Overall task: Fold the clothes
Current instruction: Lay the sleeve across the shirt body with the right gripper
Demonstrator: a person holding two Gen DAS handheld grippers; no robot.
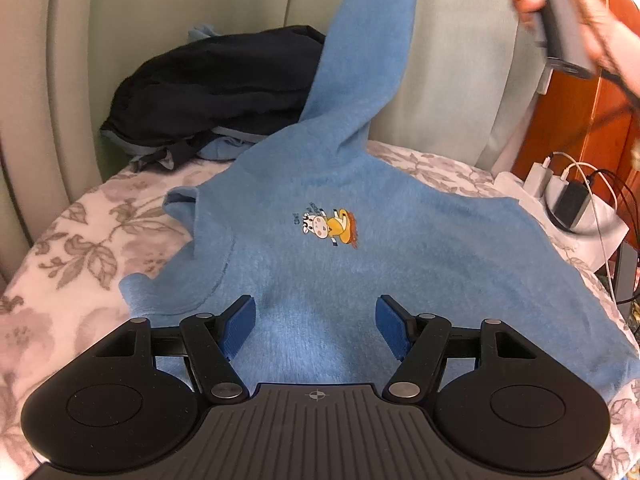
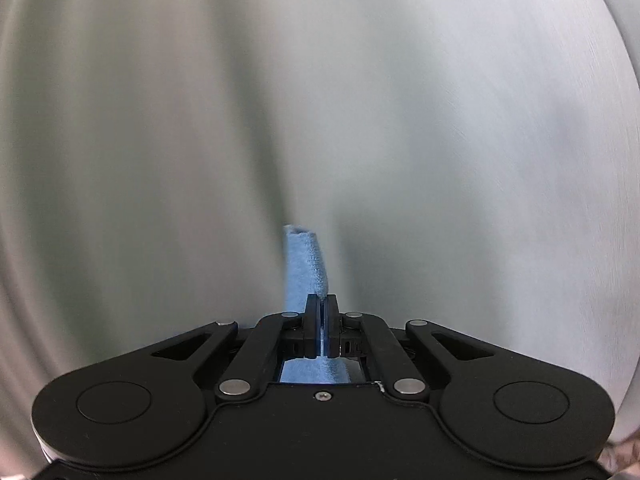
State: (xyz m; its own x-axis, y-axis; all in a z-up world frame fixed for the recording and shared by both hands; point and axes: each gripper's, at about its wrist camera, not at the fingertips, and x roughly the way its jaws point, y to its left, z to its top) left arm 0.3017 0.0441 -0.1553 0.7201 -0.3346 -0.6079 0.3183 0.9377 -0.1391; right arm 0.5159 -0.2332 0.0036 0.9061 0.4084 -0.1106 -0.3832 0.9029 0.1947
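Blue sweater lies on the bed, one sleeve lifted by the right gripper

The blue sweater (image 1: 320, 240) is spread flat on the flowered bedcover (image 1: 60, 248), front side up with a small cartoon print (image 1: 330, 226) on the chest. Its sleeve (image 1: 368, 48) goes up to the top of the left wrist view, where a hand (image 1: 560, 4) holds the right gripper. In the right wrist view the right gripper (image 2: 321, 304) is clenched on the sleeve cuff (image 2: 306, 264), which sticks out beyond the fingertips; the pale headboard (image 2: 160, 120) behind it is blurred. The left gripper (image 1: 316, 320) hovers over the lower part of the sweater with jaws apart and nothing between them. A pile of dark clothes (image 1: 208, 84) lies behind the sweater, against the headboard. Chargers and cables (image 1: 572, 200) are at the right of the bed
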